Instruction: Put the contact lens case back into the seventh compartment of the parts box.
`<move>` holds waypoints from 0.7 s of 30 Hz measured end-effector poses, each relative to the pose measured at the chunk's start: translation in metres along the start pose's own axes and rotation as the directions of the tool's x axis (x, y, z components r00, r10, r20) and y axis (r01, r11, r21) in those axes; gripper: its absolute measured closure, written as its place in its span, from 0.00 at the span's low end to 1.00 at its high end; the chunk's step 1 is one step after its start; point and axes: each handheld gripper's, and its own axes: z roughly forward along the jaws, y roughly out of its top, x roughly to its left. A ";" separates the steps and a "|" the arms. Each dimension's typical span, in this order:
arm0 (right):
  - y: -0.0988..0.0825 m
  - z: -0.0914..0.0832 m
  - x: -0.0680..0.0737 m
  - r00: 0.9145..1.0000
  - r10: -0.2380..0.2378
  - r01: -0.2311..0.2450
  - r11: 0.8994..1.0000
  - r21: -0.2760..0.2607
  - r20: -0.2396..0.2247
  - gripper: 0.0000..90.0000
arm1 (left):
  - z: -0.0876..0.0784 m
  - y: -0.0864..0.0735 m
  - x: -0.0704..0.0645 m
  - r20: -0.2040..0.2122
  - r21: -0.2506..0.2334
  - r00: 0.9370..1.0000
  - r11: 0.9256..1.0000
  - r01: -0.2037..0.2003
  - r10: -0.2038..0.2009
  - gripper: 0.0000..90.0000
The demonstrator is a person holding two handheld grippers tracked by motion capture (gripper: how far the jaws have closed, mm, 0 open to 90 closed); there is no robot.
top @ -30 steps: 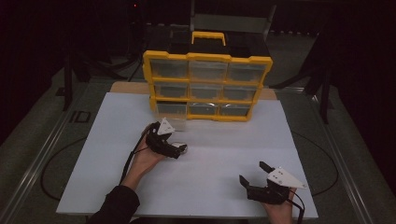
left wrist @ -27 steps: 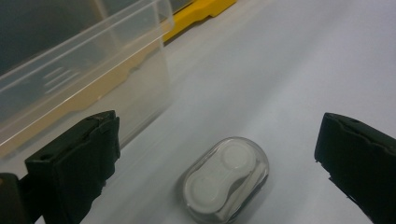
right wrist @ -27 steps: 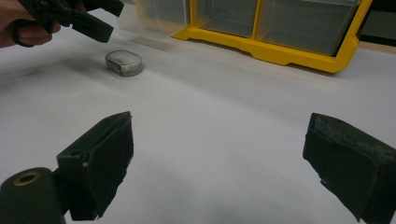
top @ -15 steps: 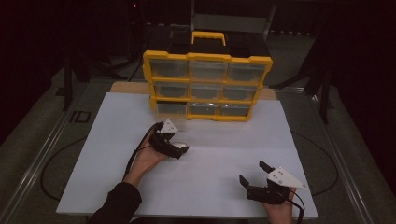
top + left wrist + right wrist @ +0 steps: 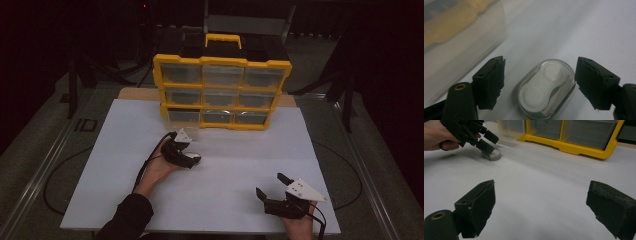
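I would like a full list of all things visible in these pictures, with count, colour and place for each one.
small oval case: one, clear with white inside, on the white sheet between the left gripper's jaws, pads not yet touching.
drawer organiser: one, yellow frame, clear drawers, black top with yellow handle, standing at the far edge of the sheet.
white sheet: one, covering the table.
table: one, grey, under the sheet.
left gripper: one, black, jaws have just been closing around the case.
right gripper: one, black, open, at the near right of the sheet.
hands: two, each holding a gripper.
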 end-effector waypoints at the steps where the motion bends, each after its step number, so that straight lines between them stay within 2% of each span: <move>1: 0.000 0.000 0.000 1.000 0.001 -0.001 1.000 -0.001 -0.001 0.10 | 0.000 0.000 0.001 0.008 -0.001 1.000 1.000 0.008 -0.008 0.30; 7: 0.000 0.000 0.000 1.000 0.000 0.000 1.000 0.000 0.001 0.10 | -0.001 0.000 0.001 0.045 0.005 0.999 1.000 0.016 -0.017 0.42; 9: 0.000 0.000 0.000 1.000 0.001 -0.001 1.000 0.000 0.001 0.10 | -0.001 -0.001 0.001 0.060 0.022 0.998 1.000 0.009 -0.011 0.44; 11: 0.000 0.000 -0.001 1.000 0.000 0.000 1.000 0.000 0.004 0.10 | 0.001 -0.002 0.000 0.055 0.058 0.998 0.998 -0.012 0.009 0.42; 13: 0.000 0.000 -0.001 1.000 0.002 -0.002 1.000 0.000 0.004 0.10 | 0.002 -0.005 0.000 0.050 0.080 0.999 0.997 -0.016 0.012 0.42; 21: 0.000 0.000 -0.001 1.000 0.002 -0.002 1.000 0.007 0.007 0.10 | 0.001 -0.005 0.001 0.027 0.111 1.000 0.994 -0.002 -0.001 0.55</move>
